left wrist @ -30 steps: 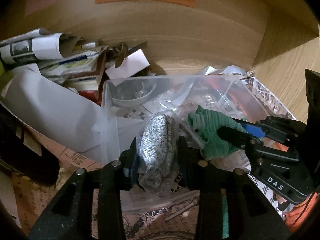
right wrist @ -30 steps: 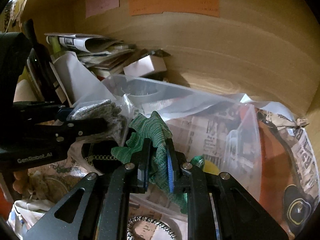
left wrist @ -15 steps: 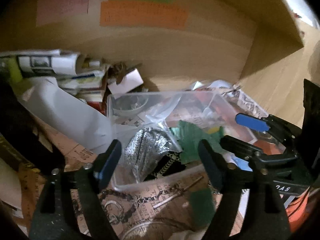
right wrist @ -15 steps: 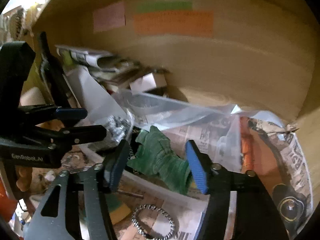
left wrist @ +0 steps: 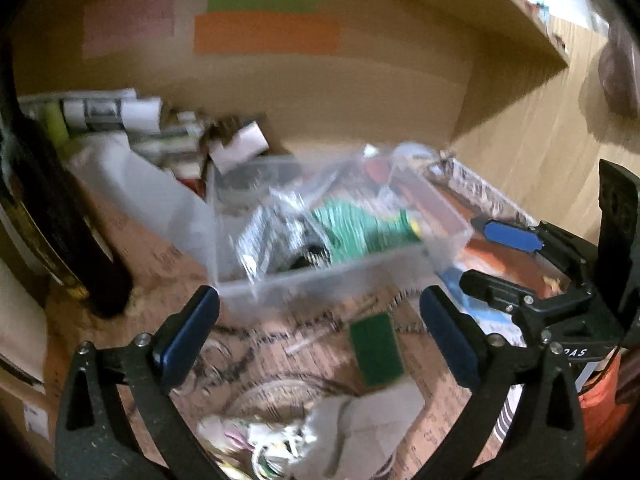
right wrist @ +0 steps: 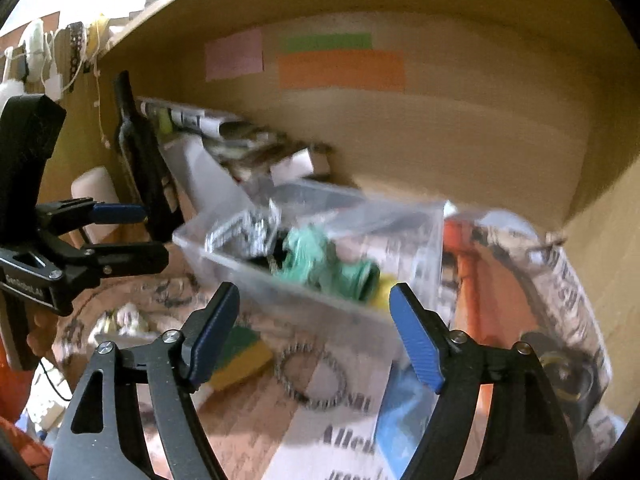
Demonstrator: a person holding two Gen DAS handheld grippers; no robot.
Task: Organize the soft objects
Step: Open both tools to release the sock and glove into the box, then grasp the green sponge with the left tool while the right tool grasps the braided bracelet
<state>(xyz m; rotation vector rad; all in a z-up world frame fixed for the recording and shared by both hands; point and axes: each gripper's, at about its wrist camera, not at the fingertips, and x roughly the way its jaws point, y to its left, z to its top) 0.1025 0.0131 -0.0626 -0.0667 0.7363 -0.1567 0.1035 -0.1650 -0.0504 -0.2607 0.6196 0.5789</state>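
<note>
Both views motion-blurred; fine detail unreadable.

Left gripper (left wrist: 318, 330): jaws spread wide, blue pads facing each other, nothing between them. Positioned near side of clear plastic bin (left wrist: 320, 284), not touching it. Also visible at far left of right wrist view (right wrist: 140, 236), fingers apart there as well, empty.

Right gripper (right wrist: 314, 330): jaws wide, nothing held. Near wall of the bin (right wrist: 304, 292) just beyond the fingertips, no contact seen. Same tool visible at right edge of left wrist view (left wrist: 488, 256), fingers apart.

Green knit glove (left wrist: 356, 228) lying inside the bin, right of centre, resting on other contents. In right wrist view (right wrist: 320, 264) same glove close behind the near wall, crumpled. Grey speckled glove (left wrist: 260, 240) inside the same bin, left of the green one, just beside it; whether touching, cannot tell through blur. Seen again in right wrist view (right wrist: 244, 232) at the bin's left end. Clear plastic bag (left wrist: 360, 172) crumpled over far part of the bin.

Bin sitting on printed newspaper (right wrist: 340, 432) covering the shelf floor. Green-and-yellow sponge (right wrist: 236, 356) on the paper, near side of the bin, left. Ring of chain (right wrist: 312, 376) on the paper just right of the sponge. Dark bottle (right wrist: 140, 160) upright at far left. Stack of folded papers (left wrist: 104, 112) far left against the back wall. Pink, green and orange paper notes (right wrist: 340, 68) stuck on the wooden back wall.
</note>
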